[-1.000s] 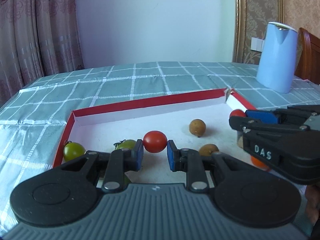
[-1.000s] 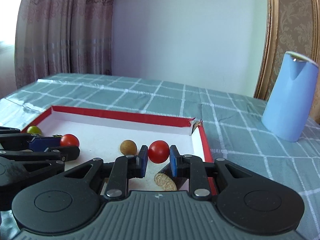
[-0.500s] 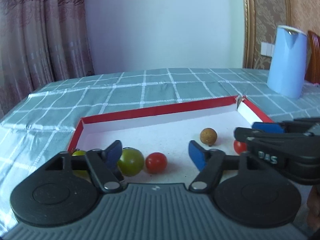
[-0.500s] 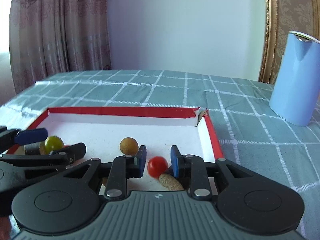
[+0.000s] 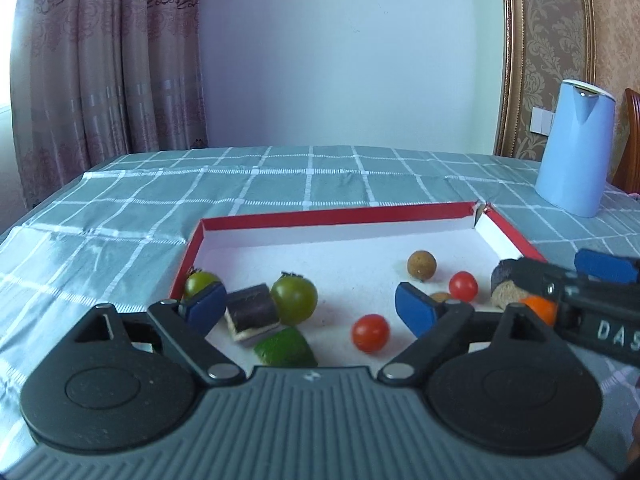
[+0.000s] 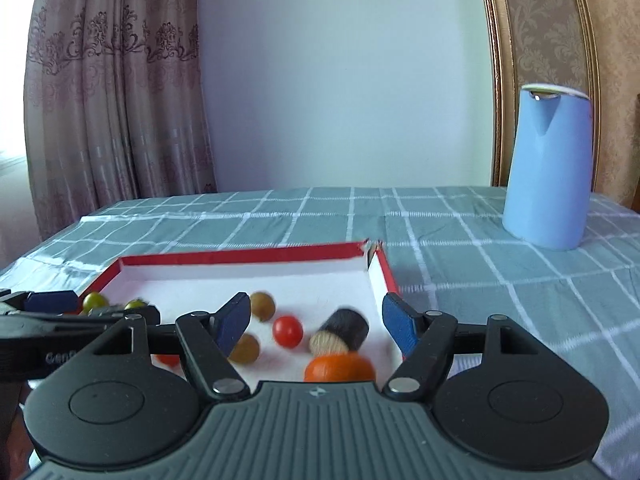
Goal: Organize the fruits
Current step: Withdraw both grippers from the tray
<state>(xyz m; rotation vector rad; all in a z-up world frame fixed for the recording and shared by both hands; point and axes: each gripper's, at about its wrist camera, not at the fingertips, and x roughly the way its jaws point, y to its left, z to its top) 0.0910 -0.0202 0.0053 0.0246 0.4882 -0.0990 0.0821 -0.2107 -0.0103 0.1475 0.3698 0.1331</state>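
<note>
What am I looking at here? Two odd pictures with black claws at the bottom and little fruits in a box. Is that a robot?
No robot: a person carries a hand-held gripper in each hand, each with its own camera looking along its blue-tipped fingers. One picture is from the left hand-held gripper, the other from the right hand-held gripper. Both are opening and hold nothing. Before them a red-rimmed box on a checked tablecloth holds red tomatoes, green tomatoes and brown round fruits. A blue jug stands beyond.
</note>
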